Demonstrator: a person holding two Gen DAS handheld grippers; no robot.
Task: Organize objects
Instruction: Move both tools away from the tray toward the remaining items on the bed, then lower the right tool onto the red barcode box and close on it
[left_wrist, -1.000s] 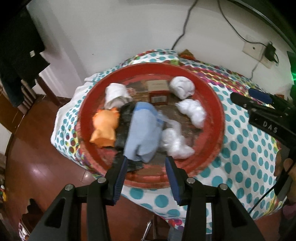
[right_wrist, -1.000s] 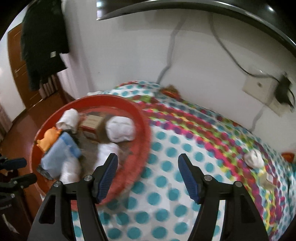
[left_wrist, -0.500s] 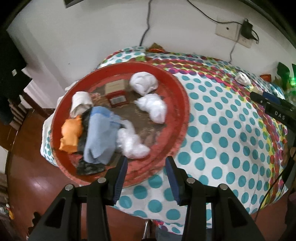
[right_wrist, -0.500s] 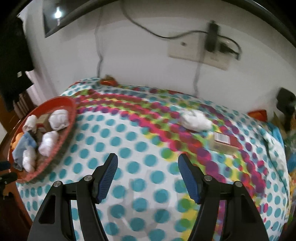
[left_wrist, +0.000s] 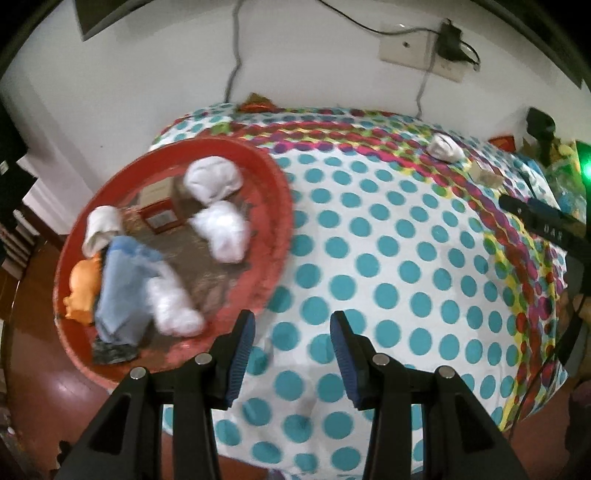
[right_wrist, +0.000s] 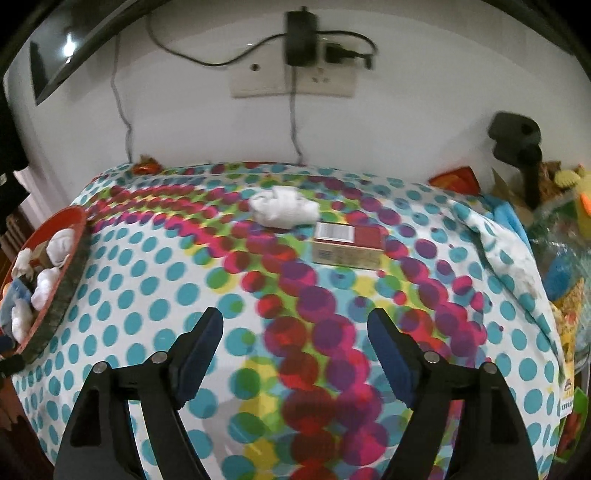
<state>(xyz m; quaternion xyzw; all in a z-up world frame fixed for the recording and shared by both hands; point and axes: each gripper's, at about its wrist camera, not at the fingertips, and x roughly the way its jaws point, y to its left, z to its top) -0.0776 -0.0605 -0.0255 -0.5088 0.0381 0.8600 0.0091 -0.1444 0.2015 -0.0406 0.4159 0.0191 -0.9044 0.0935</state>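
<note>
A: Change against the half-second-earlier frames: the right gripper has swung further toward the table's right side. The white cloth wad and the small red-and-tan box, formerly off to the right in its view, now sit near dead ahead. The left gripper has drifted rightward off the red tray; its left finger overlaps the tray's near rim in the picture, its right finger is over bare dotted cloth.

B: Gripper states?

A: Both spread wide, nothing between the fingers. The right gripper is well apart from the wad and box.

B: Where do the task items lie?

A: Wad and box lie just beside each other toward the table's far edge, below the wall socket; whether they touch cannot be told. The remaining items are gathered in the tray at the table's left end: white wads, a second small box, a folded blue cloth and an orange toy at the tray's left rim.

B: Reading of the arrangement?

A: Judgement: the tray serves as the collection point, and the wad and box are the two left out. The right gripper is held wide and aimed at them, likely for the next pickup. The left hangs open by the tray, apparently idle.

B: Surroundings?

A: Polka-dot tablecloth; clutter past the table's right edge, too blurred to identify.
</note>
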